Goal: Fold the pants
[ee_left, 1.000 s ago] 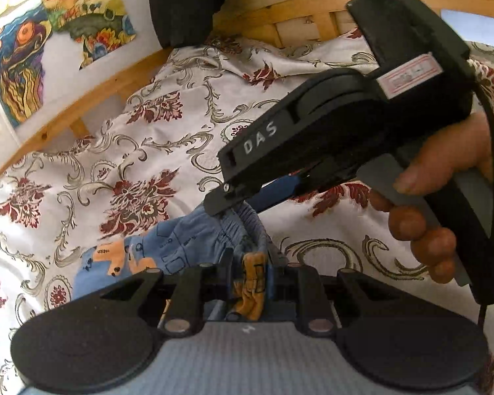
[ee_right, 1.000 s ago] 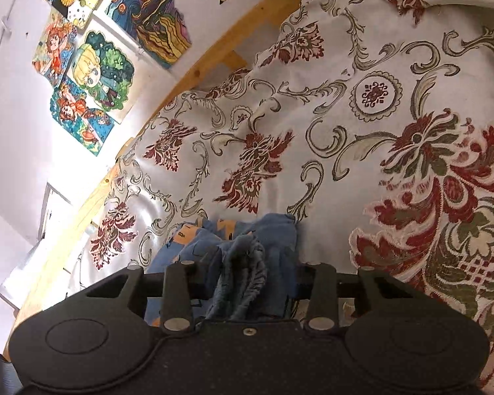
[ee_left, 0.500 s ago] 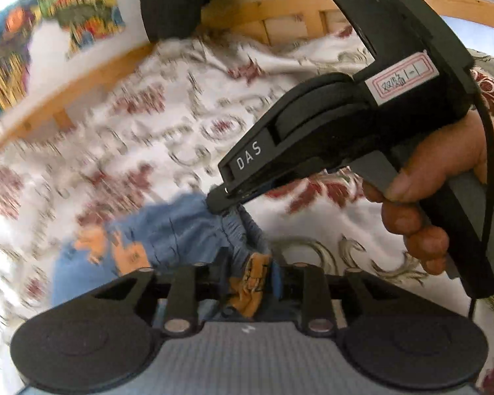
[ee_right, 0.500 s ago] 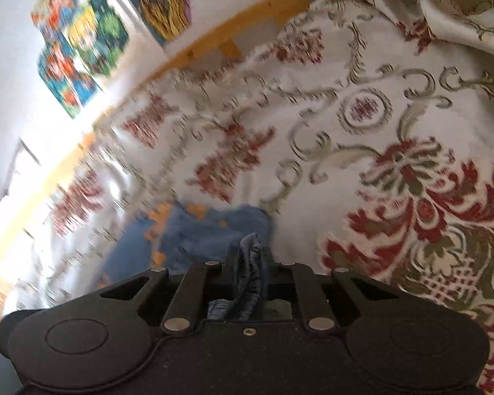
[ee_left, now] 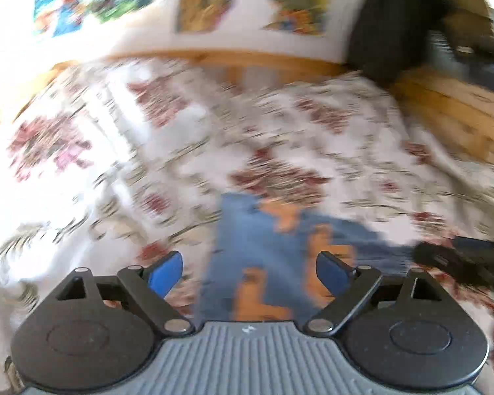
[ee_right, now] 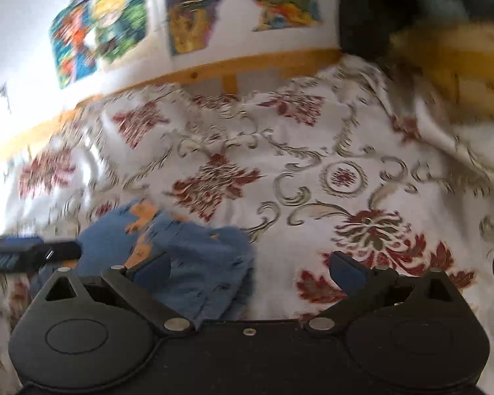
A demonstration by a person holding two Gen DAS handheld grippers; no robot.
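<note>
You've just let go: both grippers, left and right, gape wide, pants dropped folded.

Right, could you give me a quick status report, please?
Left gripper open, right gripper open. Blue pants released, lying bunched on the floral bedspread. Nothing in the way; frames blurred.

The blue pants with orange patches are being seen lying bunched on the floral bedspread, gripped by nothing, their outline being blurred.
</note>
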